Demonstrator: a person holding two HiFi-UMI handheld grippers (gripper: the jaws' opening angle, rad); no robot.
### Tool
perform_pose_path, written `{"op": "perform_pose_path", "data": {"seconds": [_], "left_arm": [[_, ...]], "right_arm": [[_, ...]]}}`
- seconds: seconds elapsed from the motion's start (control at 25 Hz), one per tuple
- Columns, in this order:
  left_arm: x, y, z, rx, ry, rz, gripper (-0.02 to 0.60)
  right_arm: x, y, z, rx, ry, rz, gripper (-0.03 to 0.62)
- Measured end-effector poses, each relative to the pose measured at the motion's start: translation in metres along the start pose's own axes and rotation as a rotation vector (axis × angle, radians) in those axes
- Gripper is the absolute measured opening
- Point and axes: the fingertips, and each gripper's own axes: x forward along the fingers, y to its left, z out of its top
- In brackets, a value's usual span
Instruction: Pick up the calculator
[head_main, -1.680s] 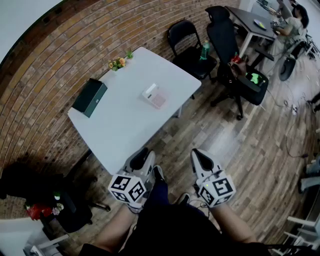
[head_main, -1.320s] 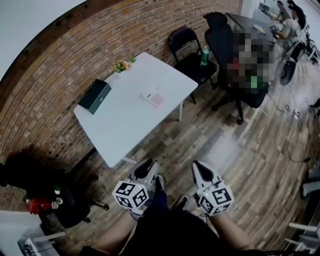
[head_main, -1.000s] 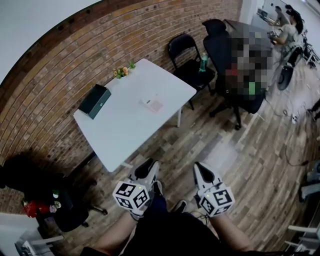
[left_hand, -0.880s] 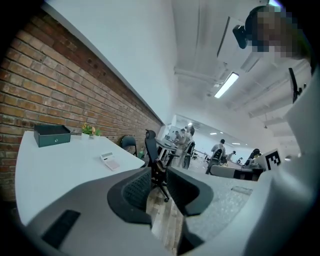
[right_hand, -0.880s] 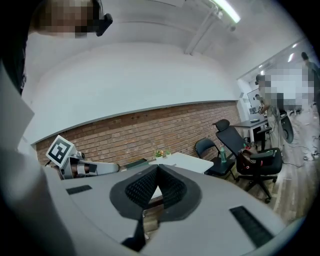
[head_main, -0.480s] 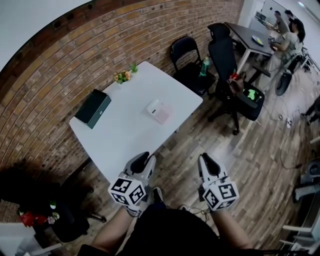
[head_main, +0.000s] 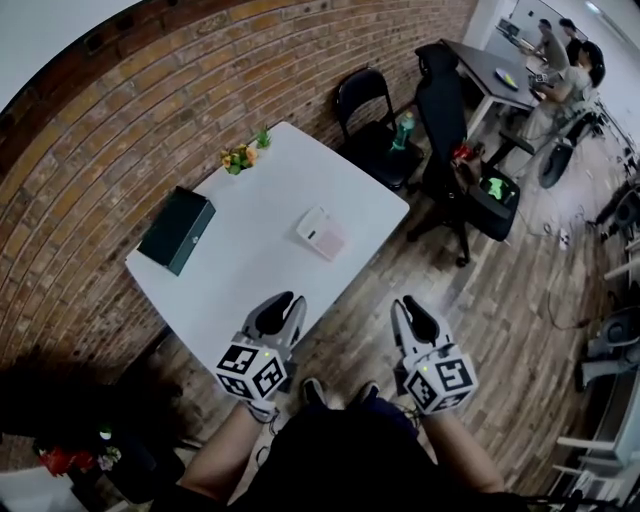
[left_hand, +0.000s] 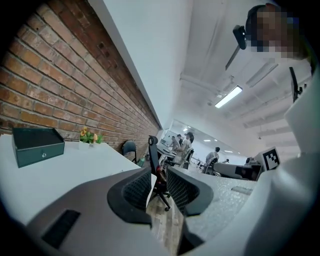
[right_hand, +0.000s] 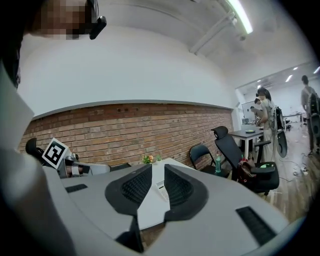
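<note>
Calculator (head_main: 321, 233) on table (head_main: 235, 275) at twelve o'clock, left gripper (head_main: 281, 302), right gripper (head_main: 411, 306), jaws slightly parted (both empty).

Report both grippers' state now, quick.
Left gripper: jaws slightly open, holding nothing.
Right gripper: jaws slightly open, holding nothing.

No legible text or markings.
</note>
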Motion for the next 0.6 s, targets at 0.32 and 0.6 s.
{"op": "perform_pose_path", "data": {"seconds": [0.32, 0.6], "left_arm": [[0.020, 0.032, 0.007, -0.028, -0.002, 0.048, 0.092], [0.020, 0.074, 0.029, -0.033, -0.060, 0.217, 0.092]], "right_arm": [[0.045, -0.006, 0.002, -0.011, 0.028, 0.058, 0.092], [0.098, -0.024, 0.011, -0.001, 0.031, 0.175, 0.089]]}}
